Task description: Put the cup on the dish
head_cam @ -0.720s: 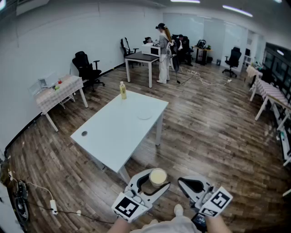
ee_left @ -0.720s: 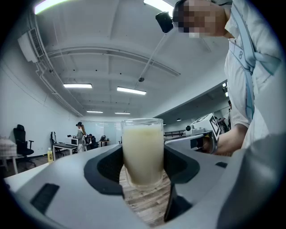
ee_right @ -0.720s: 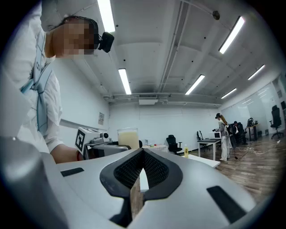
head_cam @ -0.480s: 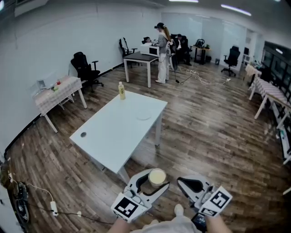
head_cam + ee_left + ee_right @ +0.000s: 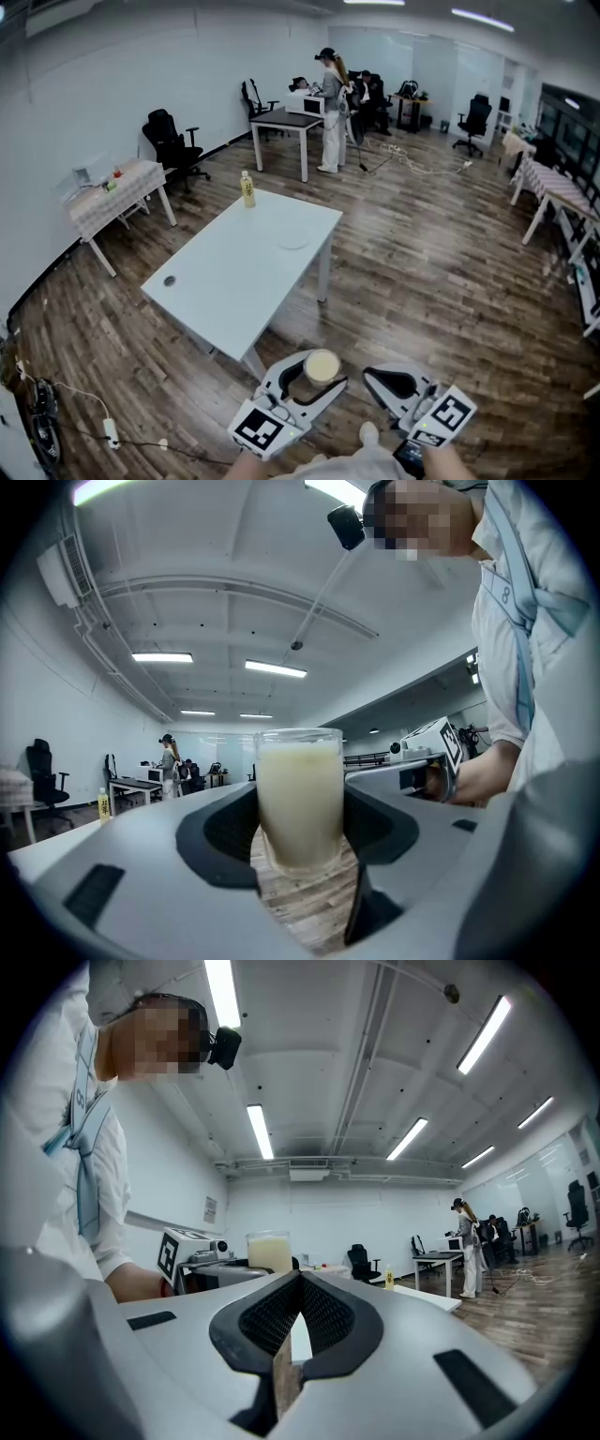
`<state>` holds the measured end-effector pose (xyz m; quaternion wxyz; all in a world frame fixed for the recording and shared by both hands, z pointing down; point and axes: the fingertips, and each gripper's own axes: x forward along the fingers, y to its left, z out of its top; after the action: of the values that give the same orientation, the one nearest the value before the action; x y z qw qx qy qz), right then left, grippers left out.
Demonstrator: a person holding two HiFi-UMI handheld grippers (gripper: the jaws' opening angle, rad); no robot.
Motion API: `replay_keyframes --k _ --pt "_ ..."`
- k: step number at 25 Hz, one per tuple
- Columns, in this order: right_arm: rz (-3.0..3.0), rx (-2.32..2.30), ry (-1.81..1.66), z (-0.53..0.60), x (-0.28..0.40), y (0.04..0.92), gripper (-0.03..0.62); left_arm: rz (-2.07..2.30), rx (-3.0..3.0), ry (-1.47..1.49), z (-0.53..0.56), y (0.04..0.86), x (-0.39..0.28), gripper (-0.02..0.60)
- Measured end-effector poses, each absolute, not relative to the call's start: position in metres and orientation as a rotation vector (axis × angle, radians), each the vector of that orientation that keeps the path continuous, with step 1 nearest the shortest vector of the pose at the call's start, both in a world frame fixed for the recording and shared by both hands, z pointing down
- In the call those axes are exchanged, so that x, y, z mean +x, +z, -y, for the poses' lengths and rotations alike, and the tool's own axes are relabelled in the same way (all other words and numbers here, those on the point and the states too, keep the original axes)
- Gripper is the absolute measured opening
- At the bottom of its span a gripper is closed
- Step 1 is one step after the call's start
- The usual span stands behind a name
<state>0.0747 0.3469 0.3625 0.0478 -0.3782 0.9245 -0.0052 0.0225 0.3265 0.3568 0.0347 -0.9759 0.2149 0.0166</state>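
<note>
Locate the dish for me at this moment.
In the head view, the dish lies on the far right part of the white table, near its right edge, with the yellow bottle beyond it to the left.

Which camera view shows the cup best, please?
The left gripper view: the cup stands large, upright and whole mid-frame. The head view shows only its top; the right gripper view, a small upper part.
</note>
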Motion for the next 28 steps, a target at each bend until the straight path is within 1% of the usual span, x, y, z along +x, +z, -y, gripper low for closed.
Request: replay_keyframes --k 17,28 --pt "-2.763 -1.075 0.015 -0.339 0.071 0.357 0.034 -0.669 -2.988 0.048 -0.315 0.358 0.023 0.258" --pt "-2.78 -1.088 -0.056 -0.327 0.062 0.359 0.034 -0.671 -2.994 0.05 -0.305 0.358 0.015 0.258"
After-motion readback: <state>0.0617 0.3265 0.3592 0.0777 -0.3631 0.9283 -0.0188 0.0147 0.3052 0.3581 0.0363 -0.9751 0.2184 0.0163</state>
